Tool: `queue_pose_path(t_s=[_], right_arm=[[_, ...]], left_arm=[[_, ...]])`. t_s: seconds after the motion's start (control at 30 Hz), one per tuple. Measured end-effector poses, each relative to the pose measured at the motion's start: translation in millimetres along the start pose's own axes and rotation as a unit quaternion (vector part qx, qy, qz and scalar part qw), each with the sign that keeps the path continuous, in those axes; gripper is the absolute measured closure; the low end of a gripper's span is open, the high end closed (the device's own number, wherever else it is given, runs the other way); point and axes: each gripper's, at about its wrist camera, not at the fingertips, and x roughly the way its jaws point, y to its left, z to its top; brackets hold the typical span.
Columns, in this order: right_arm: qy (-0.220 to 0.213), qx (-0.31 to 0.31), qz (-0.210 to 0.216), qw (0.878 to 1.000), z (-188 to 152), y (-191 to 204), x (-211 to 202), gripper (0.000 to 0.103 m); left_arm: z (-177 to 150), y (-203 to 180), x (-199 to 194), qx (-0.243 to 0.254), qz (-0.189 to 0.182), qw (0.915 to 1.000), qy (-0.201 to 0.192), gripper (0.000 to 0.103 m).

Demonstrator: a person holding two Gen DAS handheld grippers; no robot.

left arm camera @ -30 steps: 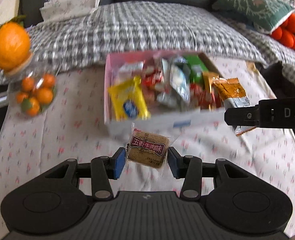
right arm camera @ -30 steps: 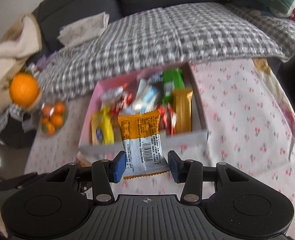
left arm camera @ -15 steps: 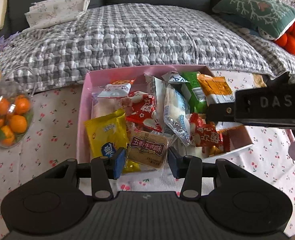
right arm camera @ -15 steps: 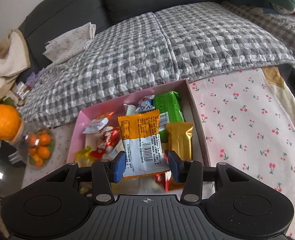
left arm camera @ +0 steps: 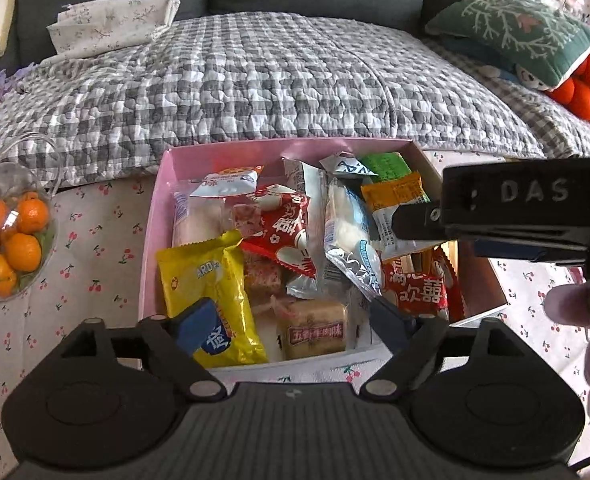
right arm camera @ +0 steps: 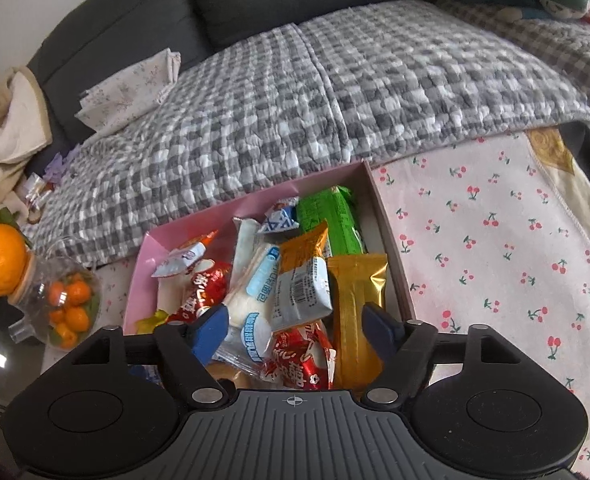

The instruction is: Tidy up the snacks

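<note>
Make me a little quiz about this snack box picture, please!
1. True or false: the brown biscuit packet lies inside the pink box.
2. What fruit fills the clear jar: (a) small oranges, (b) grapes, (c) cherries?
3. In the right wrist view, which packet lies under the orange-and-white packet, on its right: gold or blue?

Key: 1 true; 2 a, small oranges; 3 the gold packet.

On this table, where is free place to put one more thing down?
The cherry-print cloth right of the pink box is bare up to its edge. A narrower strip lies between the box and the jar of small oranges. The box itself is crowded with snack packets.
</note>
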Motion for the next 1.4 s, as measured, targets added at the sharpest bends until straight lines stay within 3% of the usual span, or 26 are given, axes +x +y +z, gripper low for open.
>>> queue_pose_path(t_s=[0.4, 0.83, 1.1, 1.27, 1.4], right_arm=[[-0.056, -0.047, -0.017, 0.997, -30, 7, -78, 0.020], [-0.063, -0.088, -0.037, 0.994, -101, 15, -162, 0.015], [-0.085, -0.109, -0.054, 0.989, -135, 14, -181, 0.012], [-0.091, -0.114, -0.073, 0.987, -145, 10, -182, 0.012], [-0.099, -0.114, -0.063, 0.987, -148, 9, -189, 0.012]], left_arm=[[-34, 0, -53, -0.030, 0.006, 0.9995, -0.003, 0.009], [-78, -13, -127, -0.031, 0.062, 0.9973, -0.025, 0.001], [-99, -16, -155, -0.044, 0.085, 0.9927, -0.074, 0.001], [-107, -18, -156, -0.045, 0.102, 0.9911, -0.073, 0.001], [-109, -23, -164, -0.037, 0.100, 0.9903, -0.089, 0.001]])
